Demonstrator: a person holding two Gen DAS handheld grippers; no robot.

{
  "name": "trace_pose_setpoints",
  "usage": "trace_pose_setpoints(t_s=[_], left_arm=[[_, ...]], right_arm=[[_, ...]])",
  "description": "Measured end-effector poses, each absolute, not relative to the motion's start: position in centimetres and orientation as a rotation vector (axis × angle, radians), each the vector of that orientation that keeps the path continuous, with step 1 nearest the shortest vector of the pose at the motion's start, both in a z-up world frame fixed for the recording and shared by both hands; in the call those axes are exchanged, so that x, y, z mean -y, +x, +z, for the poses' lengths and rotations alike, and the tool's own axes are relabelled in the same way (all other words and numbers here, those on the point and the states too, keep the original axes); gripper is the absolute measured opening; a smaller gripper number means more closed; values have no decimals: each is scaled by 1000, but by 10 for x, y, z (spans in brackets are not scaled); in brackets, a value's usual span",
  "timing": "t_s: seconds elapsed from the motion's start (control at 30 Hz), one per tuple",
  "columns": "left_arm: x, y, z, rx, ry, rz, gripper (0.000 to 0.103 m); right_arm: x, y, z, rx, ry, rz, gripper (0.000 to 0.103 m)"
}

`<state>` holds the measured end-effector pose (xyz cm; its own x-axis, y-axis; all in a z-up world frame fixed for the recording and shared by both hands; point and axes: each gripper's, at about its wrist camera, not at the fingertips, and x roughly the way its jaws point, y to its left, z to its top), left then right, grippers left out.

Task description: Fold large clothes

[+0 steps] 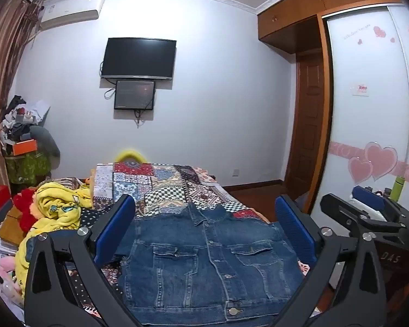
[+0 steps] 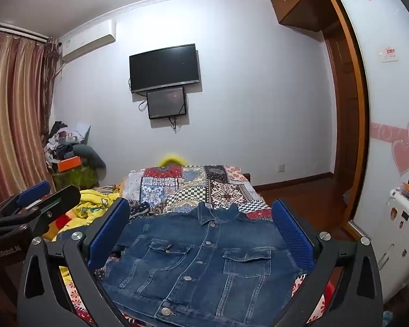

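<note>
Left gripper (image 1: 204, 229) and right gripper (image 2: 201, 226) both gape wide, holding nothing, side by side above a buttoned denim jacket (image 2: 201, 267) lying flat, front up, on the patchwork bedspread (image 1: 161, 188)

Above the denim jacket (image 1: 204, 259) the air is free up to the wall. Left of the jacket a yellow blanket (image 1: 60, 207) heaps up; right of it the bed edge drops to bare wooden floor (image 2: 300, 190).
</note>
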<state>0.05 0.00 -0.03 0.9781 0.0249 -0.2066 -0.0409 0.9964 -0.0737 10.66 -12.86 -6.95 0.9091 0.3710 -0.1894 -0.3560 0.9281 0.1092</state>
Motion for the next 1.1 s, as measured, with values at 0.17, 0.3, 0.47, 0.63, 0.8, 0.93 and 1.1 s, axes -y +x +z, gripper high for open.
trace_pose_setpoints(t_s=[0.17,0.3,0.47,0.63,0.8,0.93,1.1], left_arm=[[3,7,-2,-224,-90,39,103],[-16,10,-5,-227,-123,33,103],[-12,3,-8,-214,-101,38,103],[-12,3,-9,-219,-105,37,103],[-12,4,-8,-222,-103,37,103],[-12,4,-8,-219,-99,41,103],[-12,5,-9,-221,-98,38,103]], right_arm=[[129,107,-70,-205,71,378,103],[128,108,-70,-208,70,379,103],[125,110,-80,-212,67,378,103],[122,113,-77,-219,64,380,103],[122,112,-76,-221,66,378,103],[122,112,-75,-223,66,378,103],[122,113,-75,-224,67,377,103]])
